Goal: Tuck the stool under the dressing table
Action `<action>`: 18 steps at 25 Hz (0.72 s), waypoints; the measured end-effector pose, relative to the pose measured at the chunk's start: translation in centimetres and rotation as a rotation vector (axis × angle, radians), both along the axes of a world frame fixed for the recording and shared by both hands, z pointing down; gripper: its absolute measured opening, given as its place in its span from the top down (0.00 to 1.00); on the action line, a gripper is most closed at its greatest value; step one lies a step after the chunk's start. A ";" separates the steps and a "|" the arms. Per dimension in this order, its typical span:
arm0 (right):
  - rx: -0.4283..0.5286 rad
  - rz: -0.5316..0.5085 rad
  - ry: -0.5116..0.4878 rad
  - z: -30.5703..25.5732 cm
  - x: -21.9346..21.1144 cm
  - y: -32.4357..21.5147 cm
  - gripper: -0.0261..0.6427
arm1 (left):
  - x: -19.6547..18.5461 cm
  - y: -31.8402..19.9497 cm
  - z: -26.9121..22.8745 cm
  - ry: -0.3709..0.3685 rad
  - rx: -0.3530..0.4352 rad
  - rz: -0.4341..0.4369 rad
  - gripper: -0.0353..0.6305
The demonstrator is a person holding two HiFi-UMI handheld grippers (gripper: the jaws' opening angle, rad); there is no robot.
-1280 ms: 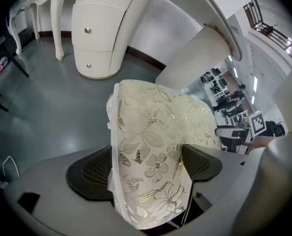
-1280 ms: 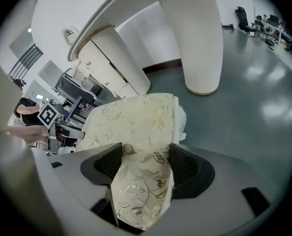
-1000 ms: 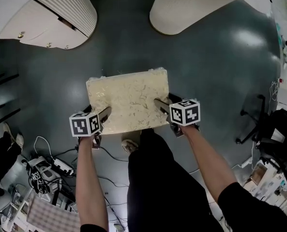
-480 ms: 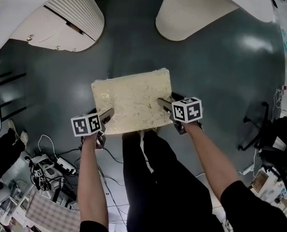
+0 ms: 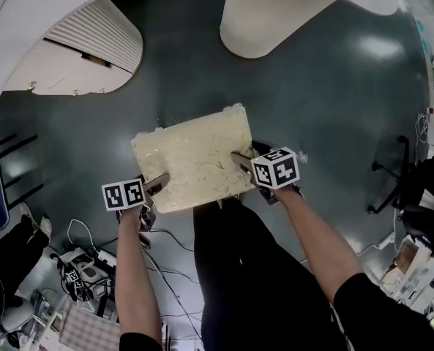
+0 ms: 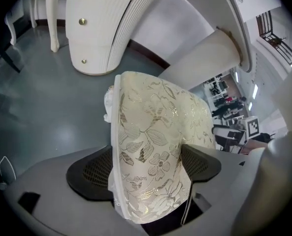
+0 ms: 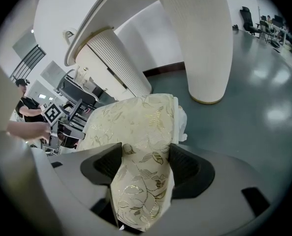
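The stool (image 5: 195,156) has a cream cushion with a gold leaf pattern and stands on the dark floor in front of me. My left gripper (image 5: 160,181) grips its near left edge; its jaws are opening, with the cushion (image 6: 155,127) still filling the gap between the pads. My right gripper (image 5: 240,156) is shut on the near right edge, its pads pinching the fabric (image 7: 136,127). The white dressing table (image 5: 85,50) lies ahead, and the gap between its ribbed left pedestal and right pedestal (image 5: 275,13) lies beyond the stool.
My legs in black trousers (image 5: 238,262) stand right behind the stool. Cables and a power strip (image 5: 85,258) lie on the floor at the lower left. A black office chair (image 5: 414,189) stands at the right edge.
The stool has turned a little, its far right corner now pointing further up the picture. Both grippers stay on its near edges.
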State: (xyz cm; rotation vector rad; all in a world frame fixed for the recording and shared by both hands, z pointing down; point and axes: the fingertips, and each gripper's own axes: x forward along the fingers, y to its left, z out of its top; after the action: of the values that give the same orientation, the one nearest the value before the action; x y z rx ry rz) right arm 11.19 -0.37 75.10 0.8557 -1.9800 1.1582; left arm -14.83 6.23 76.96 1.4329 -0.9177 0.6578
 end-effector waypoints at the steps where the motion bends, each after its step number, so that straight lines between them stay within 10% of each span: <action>1: 0.005 0.004 0.000 0.0 0.1 -0.1 0.51 | 0.1 -0.2 0.0 0.003 -0.003 0.007 0.29; 18: 0.067 0.087 0.011 -0.4 -0.3 -6.2 0.51 | -0.5 -7.9 -0.3 -0.011 0.072 0.036 0.29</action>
State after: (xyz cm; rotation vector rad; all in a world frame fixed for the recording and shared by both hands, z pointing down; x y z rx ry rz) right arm 10.94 -6.53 74.72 0.9900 -1.9996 1.1384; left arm -15.38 -1.63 76.62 1.5144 -0.9340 0.6656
